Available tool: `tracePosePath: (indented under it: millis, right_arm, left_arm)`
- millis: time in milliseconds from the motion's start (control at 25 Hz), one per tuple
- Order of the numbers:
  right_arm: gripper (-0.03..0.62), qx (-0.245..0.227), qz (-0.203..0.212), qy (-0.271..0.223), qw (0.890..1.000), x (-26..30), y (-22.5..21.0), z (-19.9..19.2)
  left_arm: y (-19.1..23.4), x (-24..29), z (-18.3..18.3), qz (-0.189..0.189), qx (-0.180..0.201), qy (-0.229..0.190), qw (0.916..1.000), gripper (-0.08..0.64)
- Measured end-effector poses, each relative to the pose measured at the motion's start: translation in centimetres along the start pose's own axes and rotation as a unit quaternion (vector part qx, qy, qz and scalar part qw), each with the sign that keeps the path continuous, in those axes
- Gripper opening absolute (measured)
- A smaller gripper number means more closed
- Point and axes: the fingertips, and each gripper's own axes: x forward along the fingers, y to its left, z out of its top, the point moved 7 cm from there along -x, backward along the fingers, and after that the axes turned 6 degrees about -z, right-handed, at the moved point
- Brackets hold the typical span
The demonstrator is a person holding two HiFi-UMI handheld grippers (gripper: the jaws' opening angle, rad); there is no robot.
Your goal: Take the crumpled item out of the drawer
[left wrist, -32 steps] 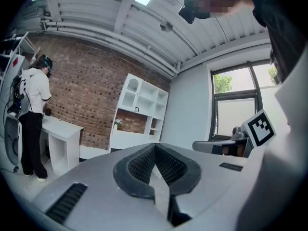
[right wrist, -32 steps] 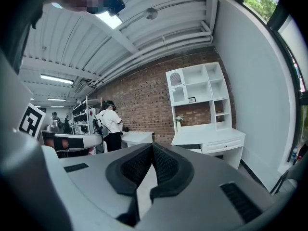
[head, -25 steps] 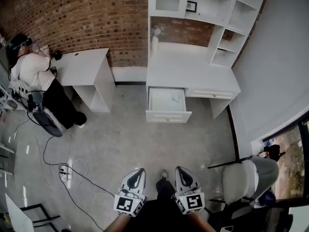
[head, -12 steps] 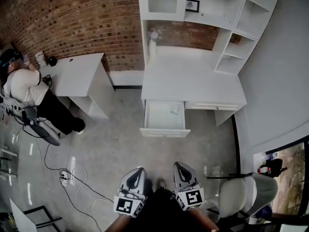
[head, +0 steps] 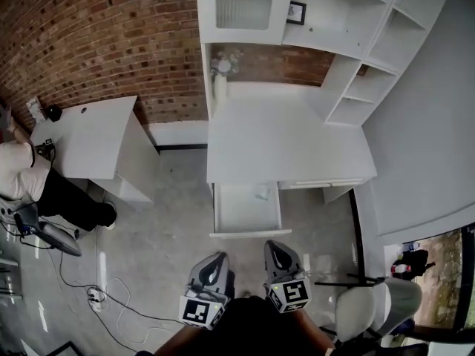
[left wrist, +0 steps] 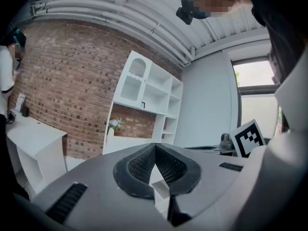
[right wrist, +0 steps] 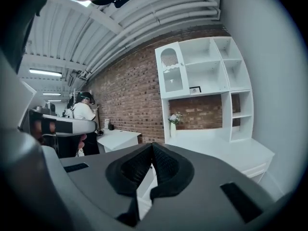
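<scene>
The white drawer stands pulled out from under the white desk. A small pale crumpled item lies at its back right. My left gripper and right gripper hang low in the head view, just short of the drawer front, side by side. Both are shut with nothing between the jaws. In the left gripper view the left gripper has its pads meeting at the tips. The right gripper view shows the right gripper closed the same way.
A shelf unit rises over the desk against a brick wall. A second white desk stands left, with a seated person beside it. Cables run on the floor at left. A padded chair sits at right.
The view has closed in on the desk: the drawer now lies much nearer the grippers. Both grippers stay shut and side by side.
</scene>
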Motion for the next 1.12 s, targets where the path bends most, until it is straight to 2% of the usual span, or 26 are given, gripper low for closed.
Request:
tracePosePath:
  millis: [120,240,360,480,680,880,1120]
  right_arm:
    - [0.014,-0.01,-0.014,0.016,1.0,5.0,-0.9,0.5]
    - [0.014,-0.019,-0.031,0.042,0.998,9.5,-2.1,-0.6]
    - [0.014,-0.02,-0.043,0.087,0.995,13.5,-4.1,-3.6]
    - [0.014,-0.027,-0.041,0.144,0.988,17.6,-6.6,-7.2]
    - [0.014,-0.023,-0.041,0.198,0.979,24.1,-10.5,-12.7]
    - [0.014,-0.018,-0.044,0.276,0.96,28.5,-13.8,-19.2]
    - [0.073,0.001,-0.042,0.373,0.927,32.9,-15.9,-27.3]
  left_arm:
    - [3.3,3.2,1.3,-0.022,0.007,0.003,0.9997,0.025]
    - [5.9,5.8,2.3,-0.036,0.005,-0.004,0.9993,0.025]
    - [7.8,8.1,3.0,-0.037,-0.019,-0.012,0.9991,0.025]
    - [9.3,10.6,3.1,-0.033,-0.037,-0.003,0.9987,0.025]
    - [12.0,15.3,2.7,-0.013,-0.02,0.007,0.9997,0.025]
    - [13.5,19.3,1.3,0.009,-0.039,0.027,0.9988,0.025]
    - [14.6,23.2,-1.9,0.018,-0.04,0.075,0.9962,0.025]
